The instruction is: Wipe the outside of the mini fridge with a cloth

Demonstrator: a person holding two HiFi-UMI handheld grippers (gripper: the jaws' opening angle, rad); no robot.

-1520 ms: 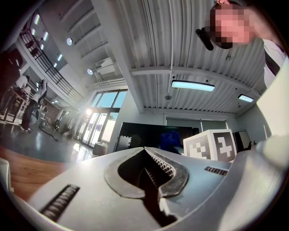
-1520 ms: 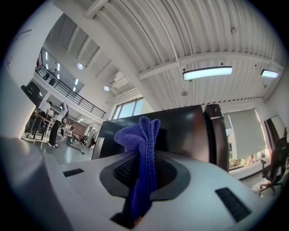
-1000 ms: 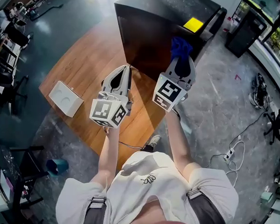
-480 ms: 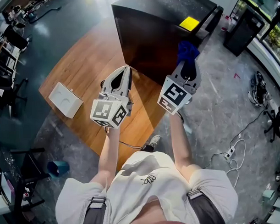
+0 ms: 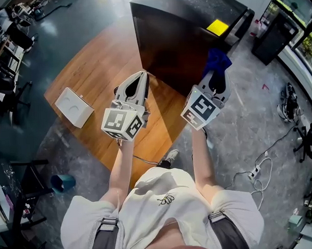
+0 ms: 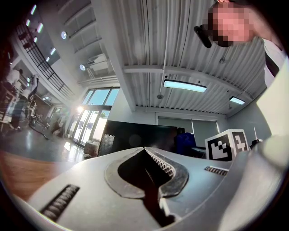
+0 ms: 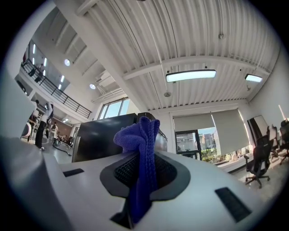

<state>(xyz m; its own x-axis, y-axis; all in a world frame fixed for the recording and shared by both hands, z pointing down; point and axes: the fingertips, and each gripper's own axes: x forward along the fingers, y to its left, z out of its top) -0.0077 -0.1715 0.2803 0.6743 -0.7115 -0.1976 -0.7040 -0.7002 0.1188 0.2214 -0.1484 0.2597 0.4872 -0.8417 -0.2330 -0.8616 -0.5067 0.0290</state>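
The black mini fridge stands at the far end of a wooden table with a yellow note on its top. My right gripper is shut on a bunched blue cloth, held up by the fridge's right front corner; contact cannot be told. In the right gripper view the cloth sticks out between the jaws, with the fridge behind and to the left. My left gripper is shut and holds nothing, pointing at the fridge's lower front. The left gripper view shows its toothed jaws met before the fridge.
A white box lies on the table's left part. On the grey floor are a teal bucket, a power strip with cables, and a black cabinet at the far right. Chairs and racks stand at the left edge.
My right gripper has carried the blue cloth rightward and a little nearer, along the fridge's front toward its right corner. The left gripper has stayed in place.
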